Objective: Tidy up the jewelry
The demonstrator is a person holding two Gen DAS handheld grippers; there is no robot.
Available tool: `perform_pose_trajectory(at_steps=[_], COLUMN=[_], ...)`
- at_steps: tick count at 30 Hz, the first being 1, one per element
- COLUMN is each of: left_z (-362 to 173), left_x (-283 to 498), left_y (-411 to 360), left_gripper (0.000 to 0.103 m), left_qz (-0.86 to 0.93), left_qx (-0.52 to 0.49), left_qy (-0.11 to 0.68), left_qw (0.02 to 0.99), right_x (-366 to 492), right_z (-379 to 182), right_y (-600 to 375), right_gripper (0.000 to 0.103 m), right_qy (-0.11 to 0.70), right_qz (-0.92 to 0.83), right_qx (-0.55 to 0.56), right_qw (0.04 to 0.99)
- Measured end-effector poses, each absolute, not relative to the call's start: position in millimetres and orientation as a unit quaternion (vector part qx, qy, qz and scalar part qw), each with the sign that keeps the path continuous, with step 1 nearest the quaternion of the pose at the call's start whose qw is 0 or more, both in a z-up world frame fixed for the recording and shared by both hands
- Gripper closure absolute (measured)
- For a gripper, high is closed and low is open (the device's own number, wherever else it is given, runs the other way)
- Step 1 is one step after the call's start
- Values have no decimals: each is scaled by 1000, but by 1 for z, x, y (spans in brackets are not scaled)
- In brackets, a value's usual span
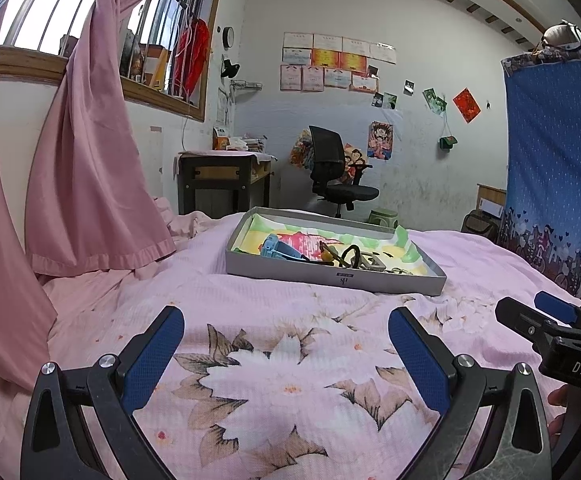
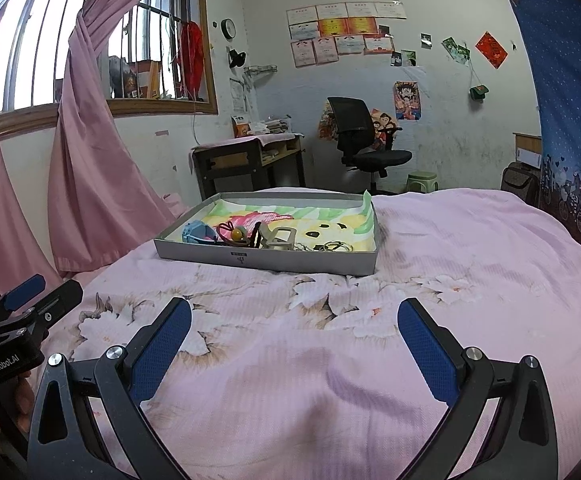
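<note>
1. The left gripper (image 1: pixel 286 316) is hovering over the floral bedspread (image 1: pixel 290 360), its blue-padded fingers (image 1: pixel 154 356) spread wide and holding nothing.
2. The right gripper (image 2: pixel 294 308) is hanging beside it above the same cover, jaws likewise released and empty; each gripper is showing at the edge of the other's view.
3. Ahead of both, well apart from the fingertips, a shallow grey box lid (image 2: pixel 266 260) is sitting flat on the bed.
4. Inside it, the jewelry is lying in a loose cluster near the front wall: a light blue watch (image 2: pixel 198 232), a red cord with an amber bead (image 2: pixel 236 234), a dark bangle (image 1: pixel 350 254) and metal rings (image 2: pixel 336 246).
5. Behind the bed, a black office chair (image 2: pixel 364 136) is standing by the wall, with pink curtains (image 2: pixel 86 160) hanging to the left.
</note>
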State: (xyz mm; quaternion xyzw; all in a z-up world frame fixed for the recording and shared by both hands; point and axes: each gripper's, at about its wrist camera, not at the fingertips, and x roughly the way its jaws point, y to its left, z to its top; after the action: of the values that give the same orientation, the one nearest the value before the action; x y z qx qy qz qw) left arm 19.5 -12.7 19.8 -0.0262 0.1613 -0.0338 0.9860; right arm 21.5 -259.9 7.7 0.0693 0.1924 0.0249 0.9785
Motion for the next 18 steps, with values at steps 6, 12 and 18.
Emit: perform_pose_trajectory(at_steps=[6, 12, 18], left_z=[20, 20, 20], left_x=[20, 20, 20], left_y=[-13, -12, -12], left_gripper=[0, 0, 0], left_qz=[-35, -35, -34], left_qx=[-27, -25, -25], left_qy=[162, 161, 162], left_qw=[986, 986, 986], right_x=[21, 21, 21], right_z=[8, 8, 8], right_y=[-260, -260, -260], right_gripper=[1, 1, 1], right_qy=[192, 192, 192], right_qz=[25, 25, 24], right_qx=[70, 70, 70], right_qw=[979, 979, 979])
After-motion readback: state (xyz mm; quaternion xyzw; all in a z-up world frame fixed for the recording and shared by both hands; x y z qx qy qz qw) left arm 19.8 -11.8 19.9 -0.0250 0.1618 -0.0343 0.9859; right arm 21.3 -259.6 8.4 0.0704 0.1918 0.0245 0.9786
